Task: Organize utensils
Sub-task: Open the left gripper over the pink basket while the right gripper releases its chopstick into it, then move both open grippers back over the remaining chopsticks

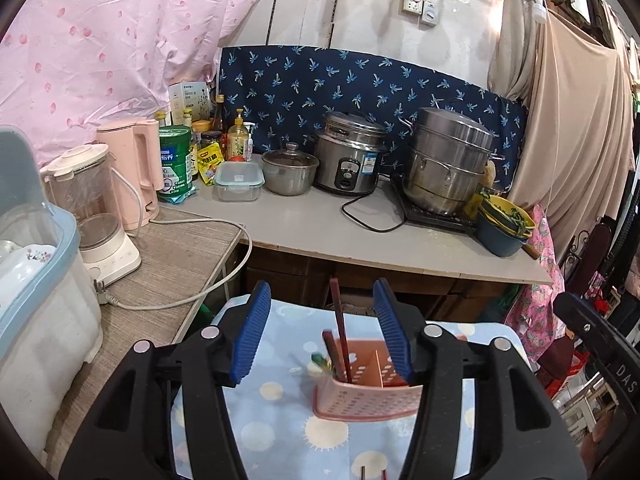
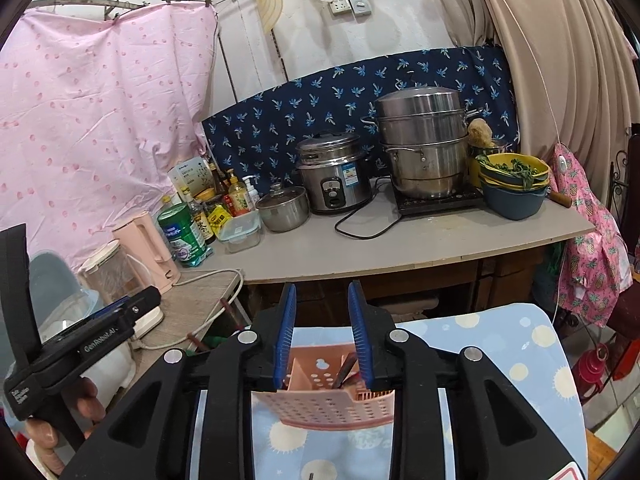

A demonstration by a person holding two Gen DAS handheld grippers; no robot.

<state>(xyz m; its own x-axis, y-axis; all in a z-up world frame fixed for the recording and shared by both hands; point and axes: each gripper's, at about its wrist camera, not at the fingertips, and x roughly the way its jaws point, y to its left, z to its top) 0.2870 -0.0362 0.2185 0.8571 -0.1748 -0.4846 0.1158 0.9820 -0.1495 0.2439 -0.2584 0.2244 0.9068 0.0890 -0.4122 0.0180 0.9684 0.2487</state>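
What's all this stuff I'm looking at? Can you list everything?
Utensil holder: one, pink, perforated, on the blue dotted cloth.
Chopsticks: a few, dark red, standing in the holder.
Steamer pot: one, steel, on the cooktop.
Rice cooker: one, steel, counter.
Small lidded pot: one, steel.
Food container: one, clear.
Kettle: one, pink.
Green tin: one.
Bowls: stacked, yellow and blue.
Left gripper: black, blue pads, open.
Right gripper: same, open.

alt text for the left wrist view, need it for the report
The left gripper hangs open over a pink perforated utensil holder with dark red chopsticks standing in it, on a blue sun-print cloth. Behind is a grey counter with a rice cooker and steamer pot.
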